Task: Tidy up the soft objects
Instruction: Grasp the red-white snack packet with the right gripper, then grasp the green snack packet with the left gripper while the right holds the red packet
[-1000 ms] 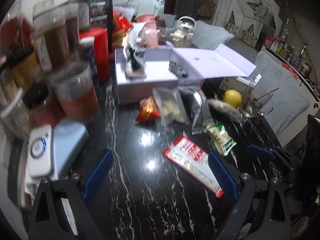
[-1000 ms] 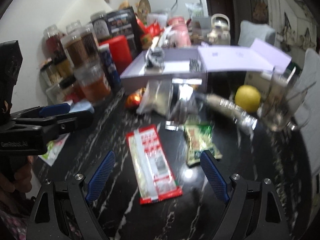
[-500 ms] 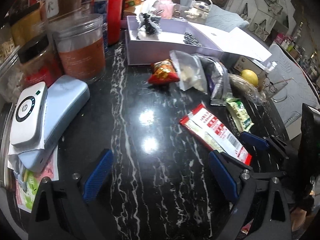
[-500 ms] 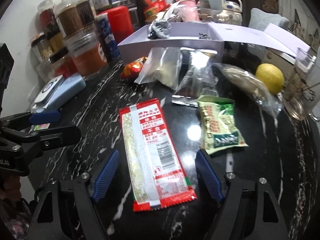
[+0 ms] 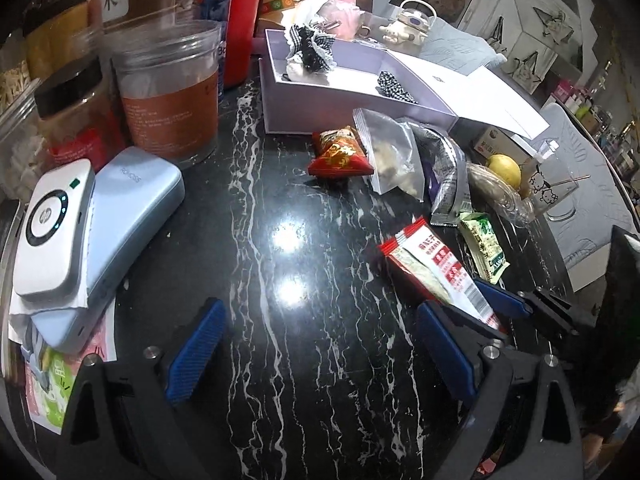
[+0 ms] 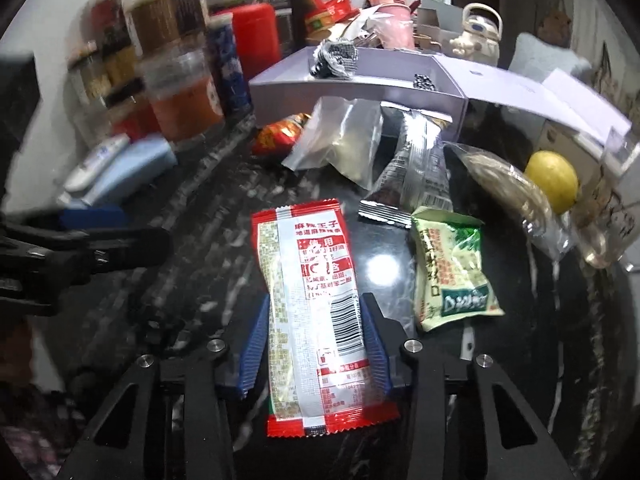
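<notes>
Left wrist view: left claw (image 5: 316, 354) spread wide, nothing between pads, over bare black marble tabletop (image 5: 280, 184). Red-white snack packet (image 5: 434, 270) lay right of centre.

Right wrist view: right claw (image 6: 314, 342) closing, blue pads flanking red-white snack packet (image 6: 310, 280) at lower centre, touching its edges; green packet (image 6: 452, 268) just right.

A long packet (image 6: 308, 292) lies on the surface (image 6: 200, 220), a second packet (image 6: 452, 268) just right of it. Behind them, bags (image 6: 344, 140) lean before an open box (image 6: 360, 80); jars (image 6: 180, 92) stand left.
</notes>
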`<state>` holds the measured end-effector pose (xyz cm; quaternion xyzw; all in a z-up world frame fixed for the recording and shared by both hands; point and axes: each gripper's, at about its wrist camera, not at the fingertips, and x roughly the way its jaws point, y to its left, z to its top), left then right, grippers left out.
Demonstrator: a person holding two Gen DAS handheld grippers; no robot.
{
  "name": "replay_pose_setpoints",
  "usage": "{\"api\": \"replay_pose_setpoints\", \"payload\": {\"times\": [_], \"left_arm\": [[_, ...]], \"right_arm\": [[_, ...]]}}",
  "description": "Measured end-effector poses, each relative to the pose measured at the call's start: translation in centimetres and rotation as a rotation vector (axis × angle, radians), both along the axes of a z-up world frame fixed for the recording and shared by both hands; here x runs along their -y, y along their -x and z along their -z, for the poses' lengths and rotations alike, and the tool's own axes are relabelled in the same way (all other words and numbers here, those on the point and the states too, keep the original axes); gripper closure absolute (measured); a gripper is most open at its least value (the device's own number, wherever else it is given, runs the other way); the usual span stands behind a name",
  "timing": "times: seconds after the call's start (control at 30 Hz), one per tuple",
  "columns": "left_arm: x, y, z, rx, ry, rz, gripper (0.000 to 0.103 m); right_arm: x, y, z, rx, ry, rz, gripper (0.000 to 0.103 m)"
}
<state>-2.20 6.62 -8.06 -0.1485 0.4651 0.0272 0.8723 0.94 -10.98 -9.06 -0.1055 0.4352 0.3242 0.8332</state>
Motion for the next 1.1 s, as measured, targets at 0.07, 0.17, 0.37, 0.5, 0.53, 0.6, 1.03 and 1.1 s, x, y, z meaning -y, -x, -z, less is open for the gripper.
{"api": "replay_pose_setpoints", "payload": {"times": [0.07, 0.17, 0.37, 0.5, 0.53, 0.6, 1.03, 1.1], "left_arm": [[0.3, -0.1, -0.3, 0.007, -0.007, 0.007, 0.006], [1.0, -0.3, -0.7, 0.020, -0.007, 0.029, 0.006], [4.6, -2.1, -1.7, 0.048, -0.017, 0.124, 0.006], [7.3, -3.5, -1.7, 0.059, -0.002, 0.180, 0.006], [8.0, -3.9, -1.6, 0.056, -0.003, 0.193, 0.006], [9.4, -4.8, -1.3, 0.052, -0.007, 0.220, 0.006], [15.4, -9.4, 0.2, 0.030, -0.043, 0.280, 0.006], [15.8, -9.9, 0.2, 0.047, -0.063, 0.256, 0.006]], "right_arm": [[0.9, 0.2, -0.9, -0.011, -0.057, 0.008, 0.059], [2.1, 0.6, -2.5, 0.010, -0.080, 0.035, 0.059], [5.5, 0.7, -4.2, 0.030, -0.090, 0.120, 0.059], [8.3, 0.2, -4.4, 0.041, -0.091, 0.201, 0.059], [9.2, 0.0, -4.4, 0.041, -0.093, 0.225, 0.059], [10.6, -0.2, -4.2, 0.041, -0.091, 0.257, 0.059], [16.8, -1.7, -2.9, 0.028, -0.082, 0.391, 0.059], [17.4, -1.8, -2.8, 0.024, -0.087, 0.397, 0.059]]}}
